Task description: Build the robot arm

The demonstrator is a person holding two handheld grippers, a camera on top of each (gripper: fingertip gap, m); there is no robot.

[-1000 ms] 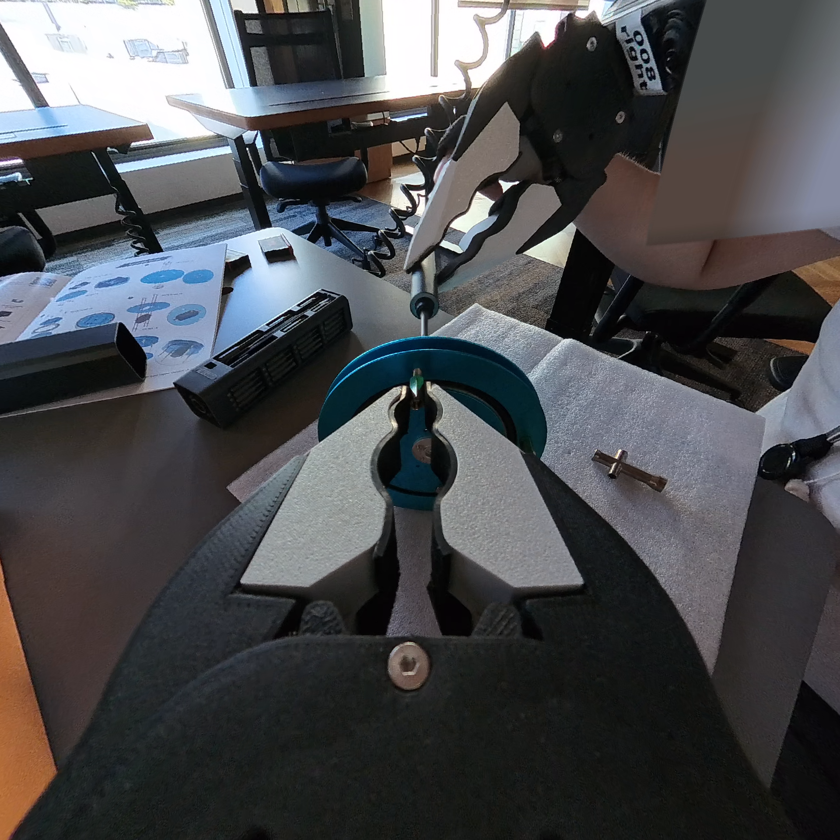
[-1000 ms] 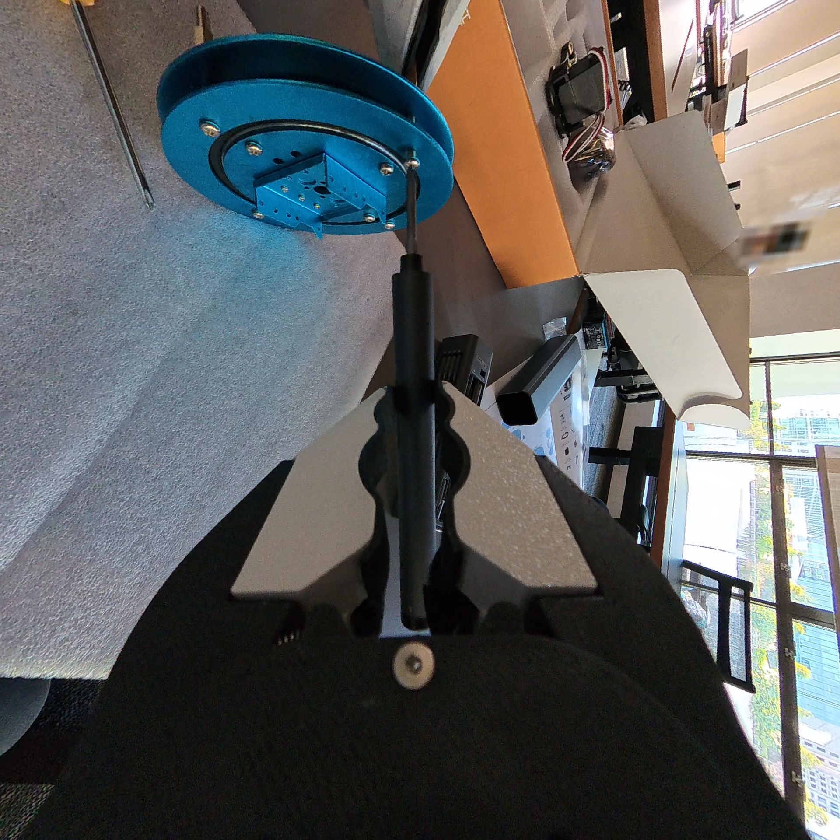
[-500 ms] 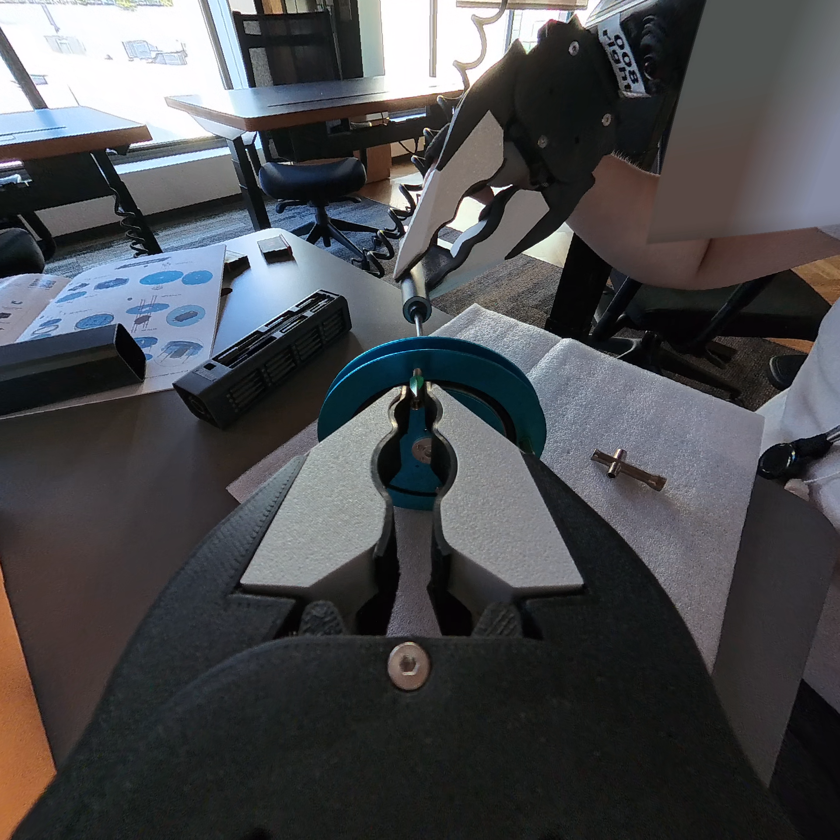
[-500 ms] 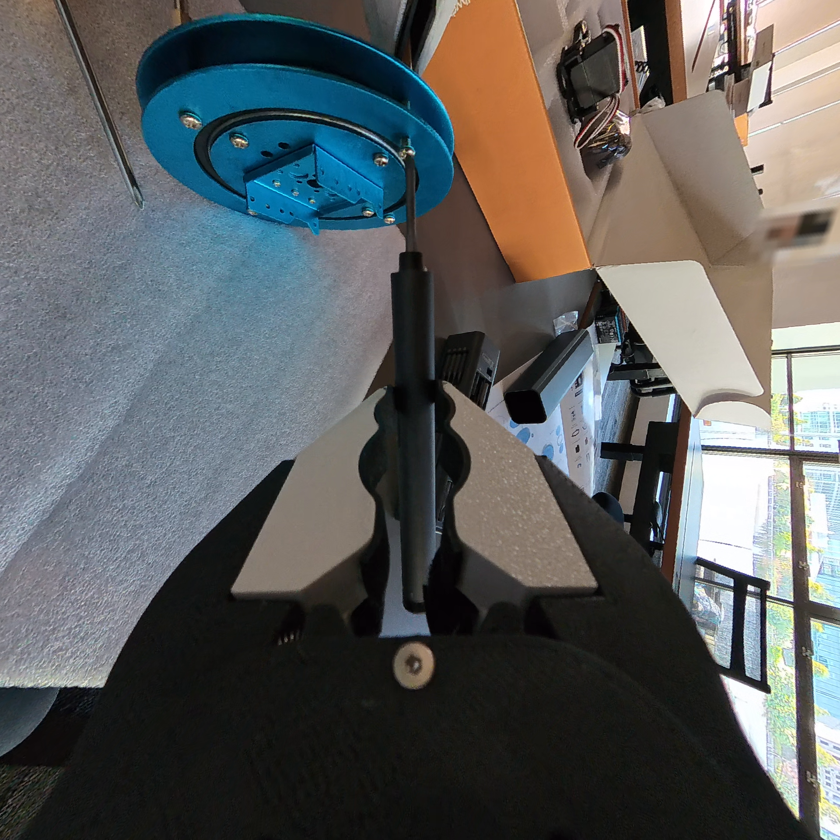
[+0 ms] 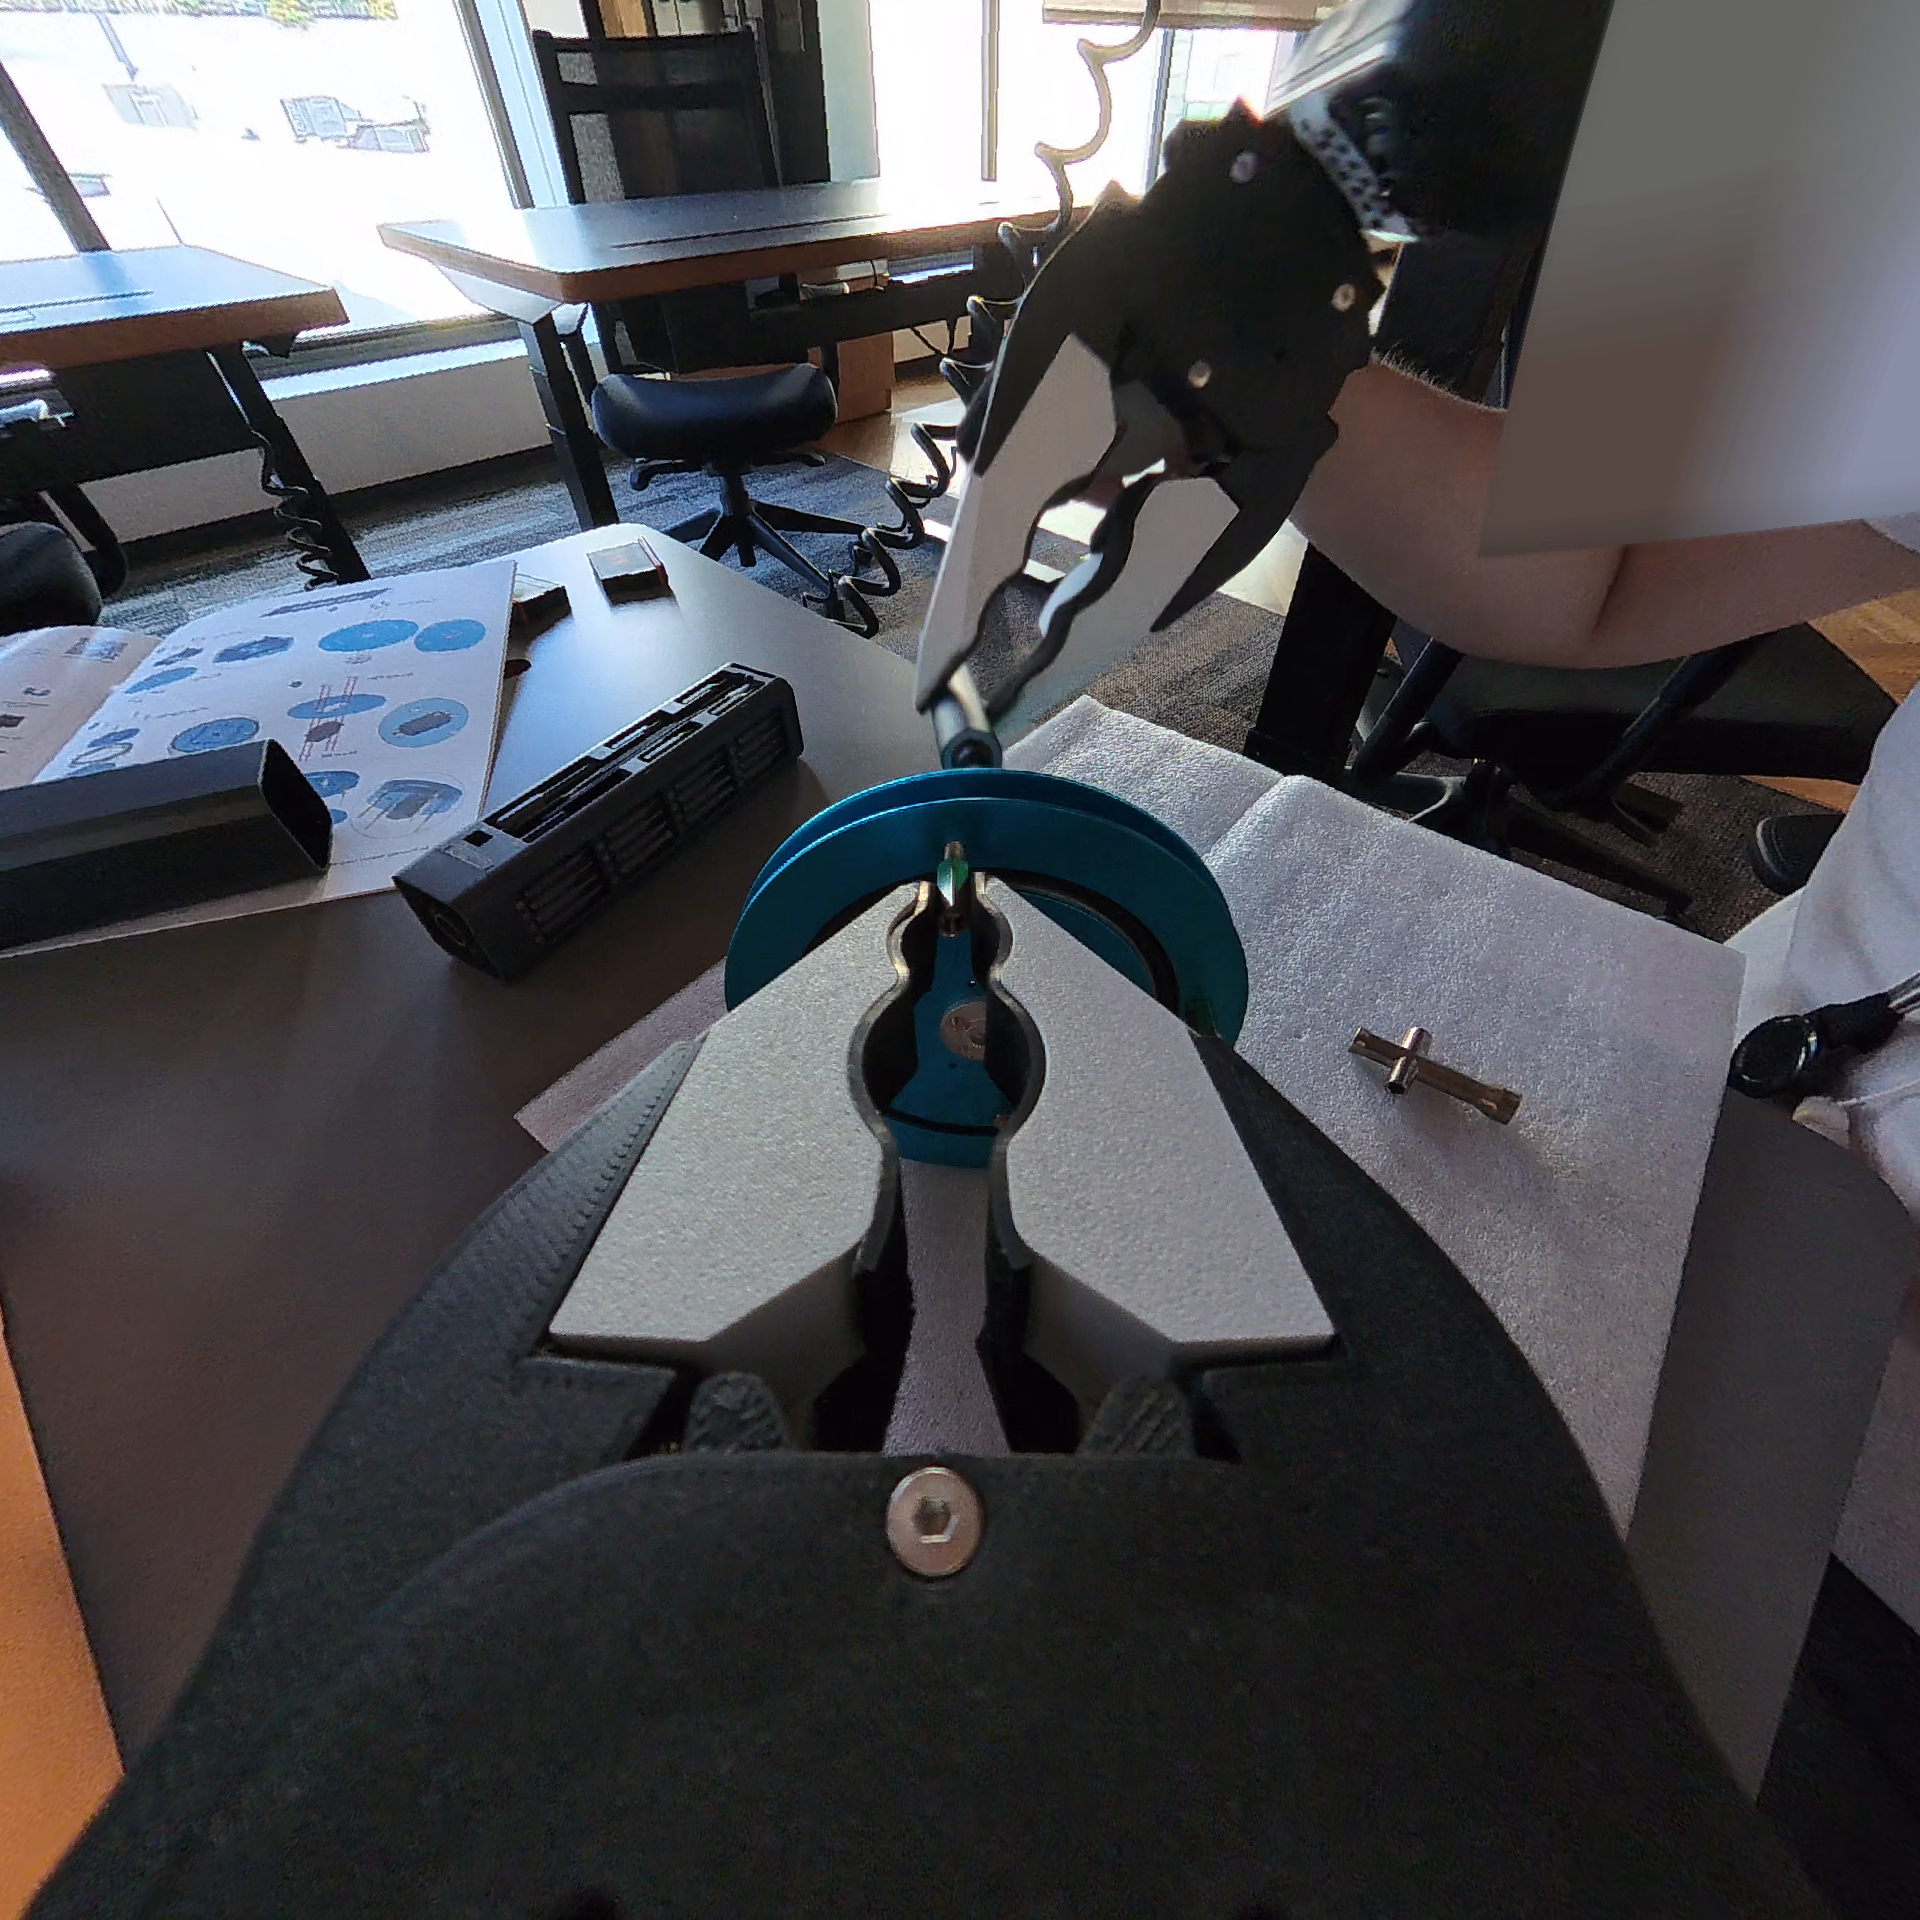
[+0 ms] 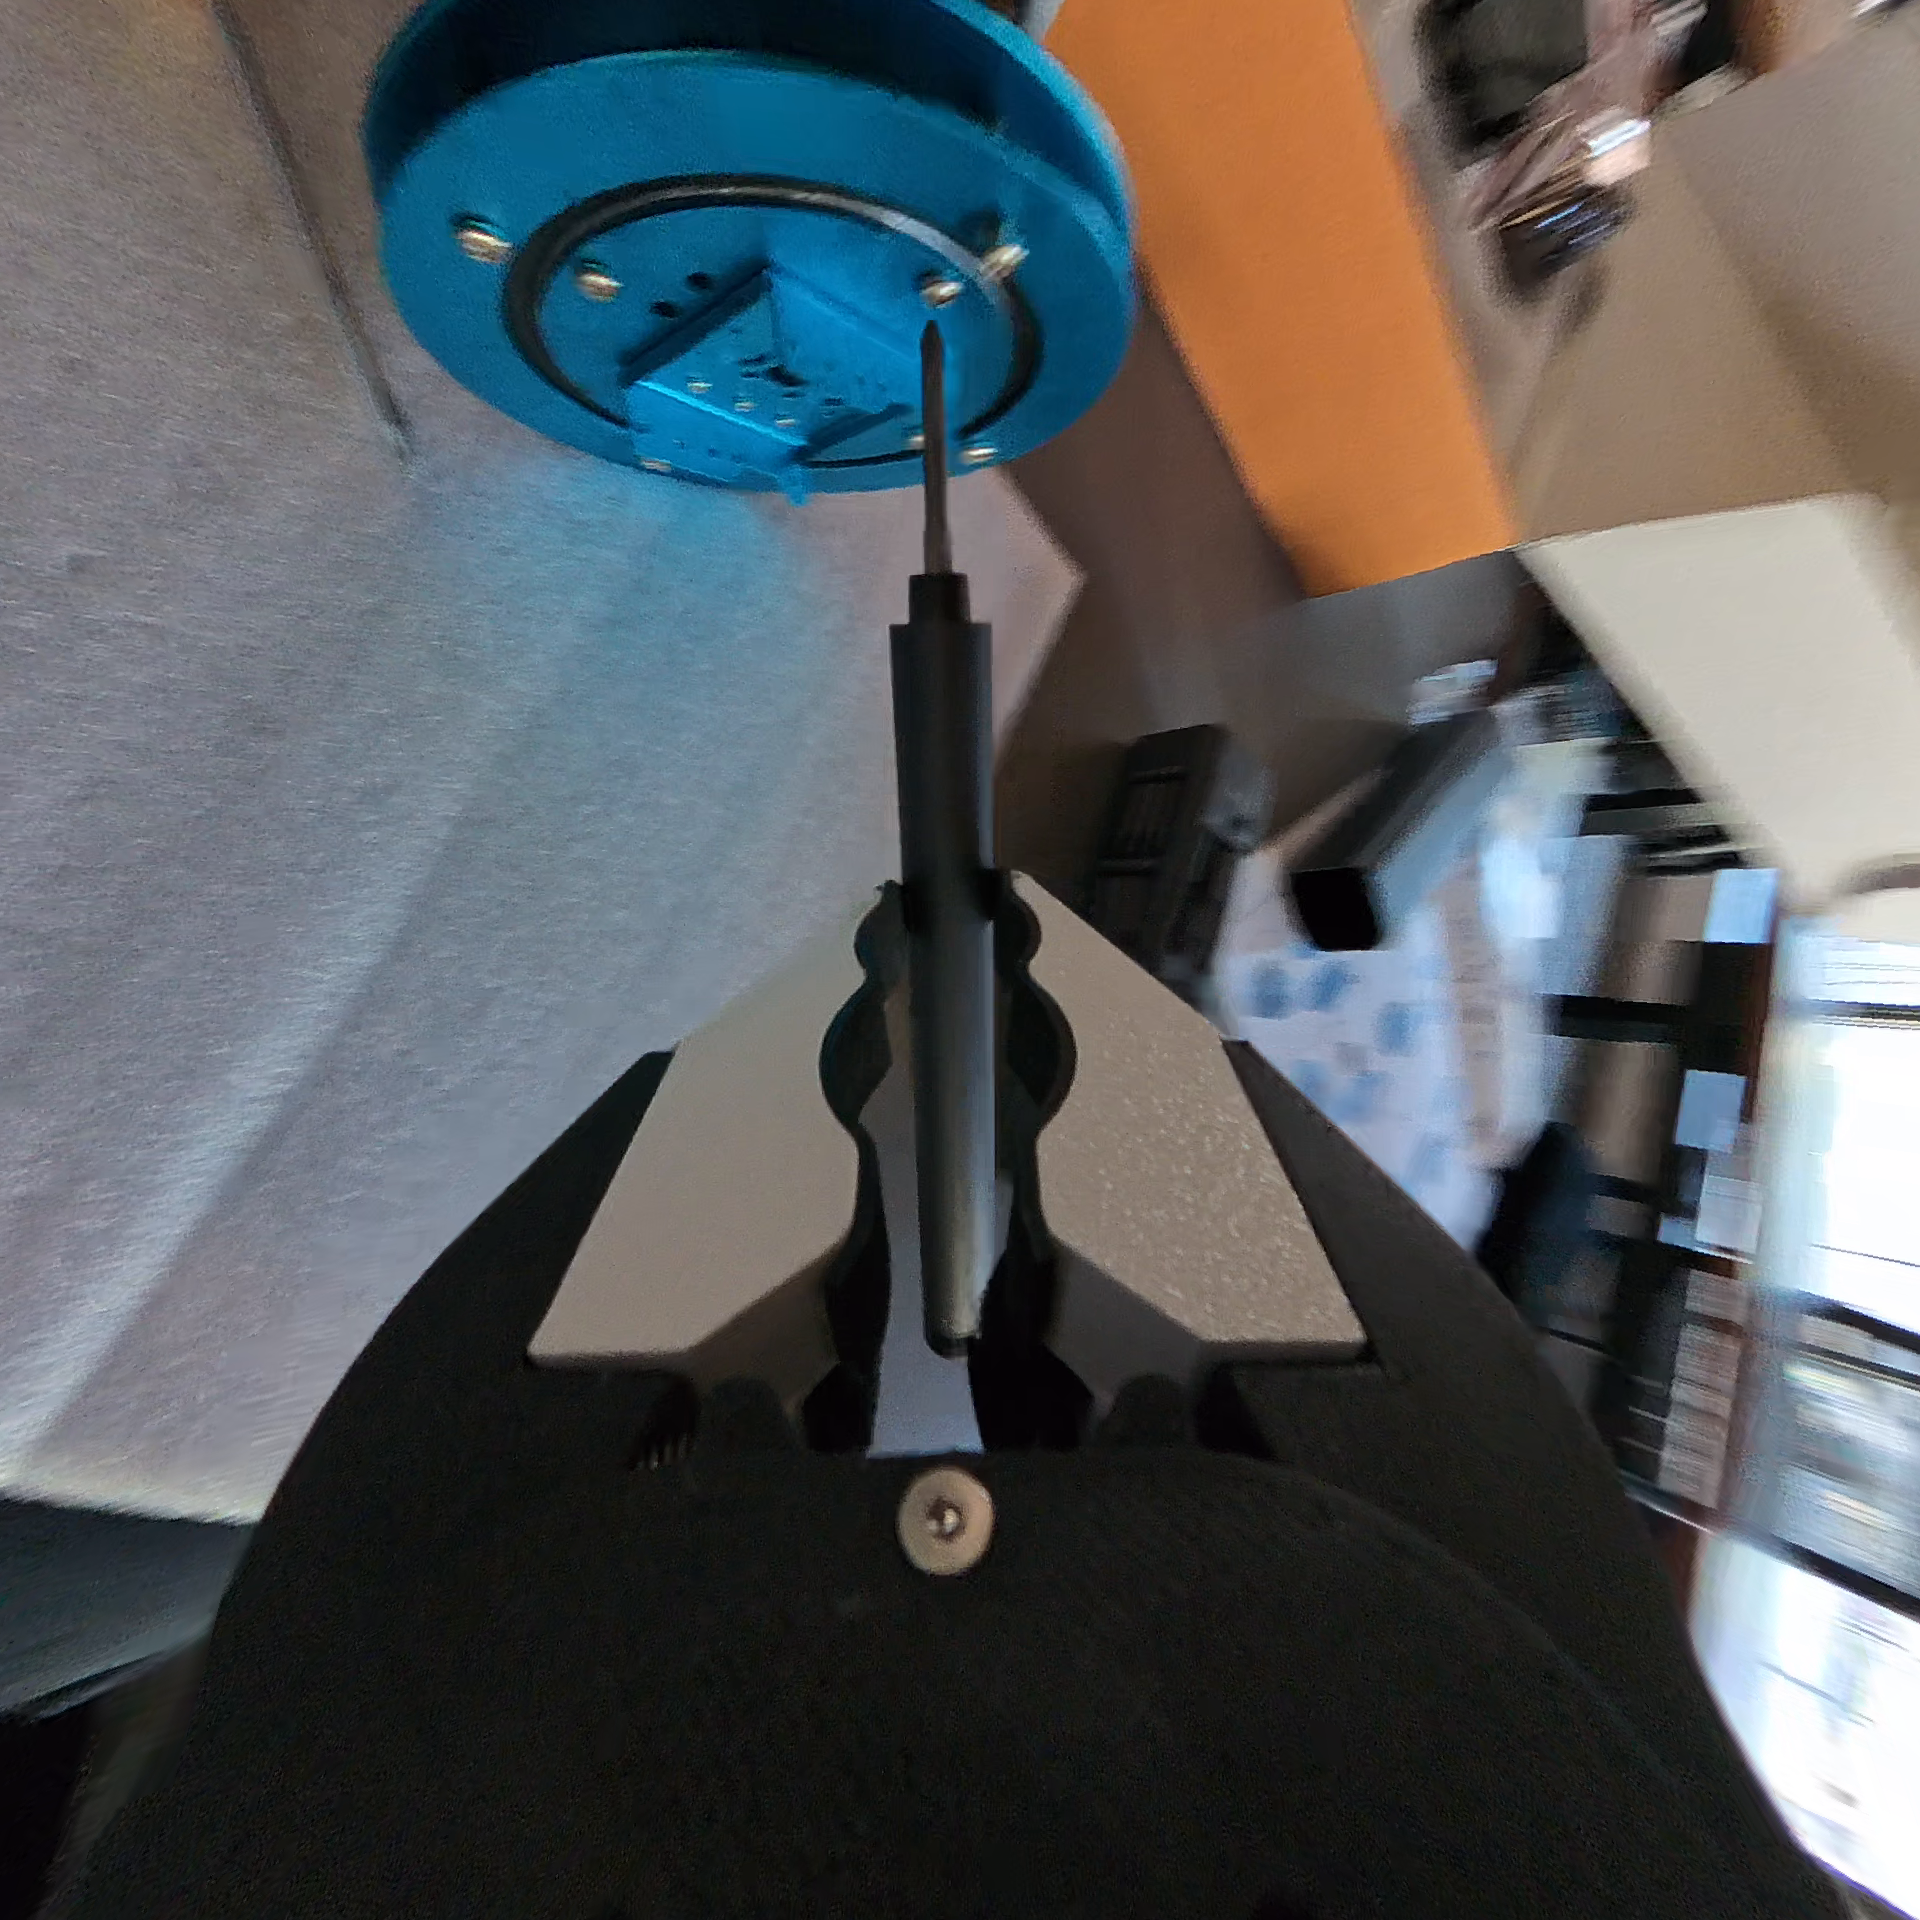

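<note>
A blue metal wheel (image 5: 1091, 831) stands on edge on the white foam mat (image 5: 1455, 935). My left gripper (image 5: 951, 894) is shut on it from the near side. Its far face, with several screws and a blue bracket, shows in the right wrist view (image 6: 727, 156). My right gripper (image 6: 945, 894) is shut on a black screwdriver (image 6: 940, 790). The screwdriver's tip hovers just in front of the wheel's face, close below a screw on the inner ring. In the left wrist view the right gripper (image 5: 971, 675) comes down from above, behind the wheel's top. The right wrist view is motion-blurred.
A metal cross wrench (image 5: 1434, 1070) lies on the foam to the right. A black bit case (image 5: 613, 831), a black sleeve (image 5: 156, 831) and an instruction sheet (image 5: 312, 675) lie on the table to the left. An orange box side (image 6: 1299, 312) stands behind the wheel. A person's arm (image 5: 1558, 540) is at the upper right. Across from one pair of fingers to the other is roughly 12 cm.
The screwdriver tip has come off the screw at the wheel's rim and now sits lower over the face. The right gripper has turned and is still moving. The left gripper and wheel have stayed still.
</note>
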